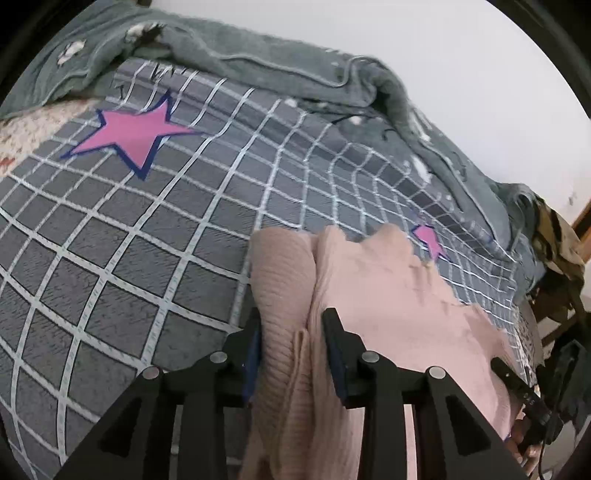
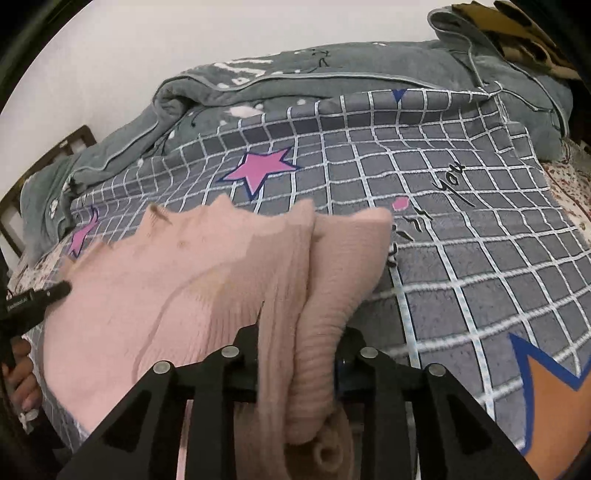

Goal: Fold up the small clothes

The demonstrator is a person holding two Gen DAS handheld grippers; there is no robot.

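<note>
- Left wrist view: your left gripper (image 1: pixel 291 332) has a bunched fold of the pink ribbed knit garment (image 1: pixel 373 291) between its fingers (image 1: pixel 334 332). The jaws stand narrowly apart; the right-hand pad lies against the cloth, but you cannot tell from here whether the left-hand one presses on it.
- The garment spreads from those fingers toward the right of this view, lying over the grey grid-patterned bed cover (image 1: pixel 122 243), its far edge just beside a small pink star (image 1: pixel 428 236).
- Only this view gives you the large pink star (image 1: pixel 133 133) on the far left of the cover and the pale floral sheet (image 1: pixel 26 129) at the left edge.
- A crumpled grey blanket (image 1: pixel 266 66) runs along the far side of the bed against the white wall (image 1: pixel 443 55).
- At lower right you see the tip of your right gripper (image 1: pixel 511 380), with a bit of hand below it.
- Right wrist view: your right gripper (image 2: pixel 299 343) has a thick roll of the same garment (image 2: pixel 177 266) filling the narrow gap between its fingers (image 2: pixel 247 336); the cloth bulges out on both sides, so the hold looks firm.
- Only here can you read the black script print (image 2: pixel 452 181) on the cover and see the blue-edged orange star (image 2: pixel 546 402) at lower right.
- A leopard-print cloth (image 2: pixel 517 29) sits at top right, and dark wooden slats (image 2: pixel 44 155) show at the left.
- Your left gripper's tip (image 2: pixel 48 291) touches the garment's left edge.
</note>
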